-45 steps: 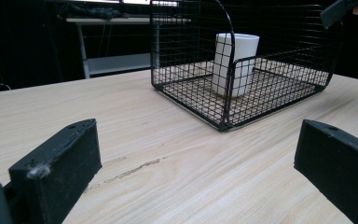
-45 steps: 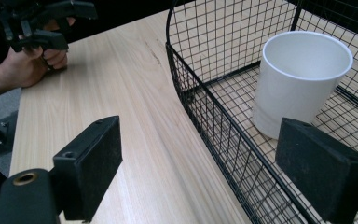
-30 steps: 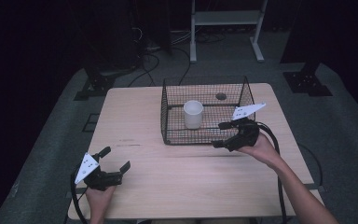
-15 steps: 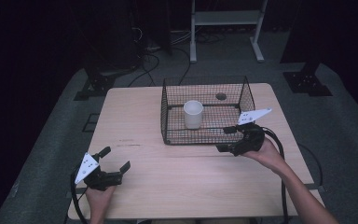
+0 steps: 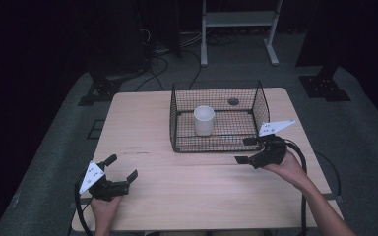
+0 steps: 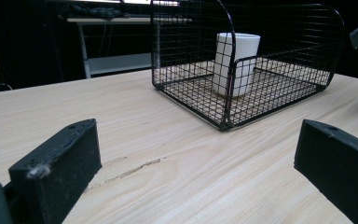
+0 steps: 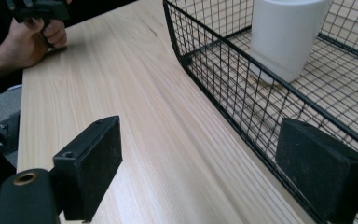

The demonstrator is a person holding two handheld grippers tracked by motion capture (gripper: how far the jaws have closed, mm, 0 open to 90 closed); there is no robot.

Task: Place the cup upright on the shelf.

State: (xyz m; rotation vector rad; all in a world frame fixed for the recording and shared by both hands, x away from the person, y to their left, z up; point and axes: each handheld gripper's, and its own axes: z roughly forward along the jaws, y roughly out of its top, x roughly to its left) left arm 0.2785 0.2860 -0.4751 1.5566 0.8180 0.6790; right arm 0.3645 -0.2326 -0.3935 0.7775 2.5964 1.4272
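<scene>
Backing off and sinking, the right gripper [image 5: 245, 150] now sits at the wire basket's [image 5: 173, 118] near right corner, jaws apart and empty; the left gripper [image 5: 121, 170] idles open by the table's [image 5: 142, 128] near edge.

Left gripper view: white cup [image 6: 236, 63] upright inside.

Right gripper view: jaws straddle the basket wall, perhaps to grip it.

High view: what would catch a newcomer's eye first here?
The black wire basket at the table's far middle stands out, with a white cup upright inside it. The right hand-held gripper sits just outside the basket's near right corner, jaws open and empty; the left hand-held gripper rests open at the near left.
</scene>
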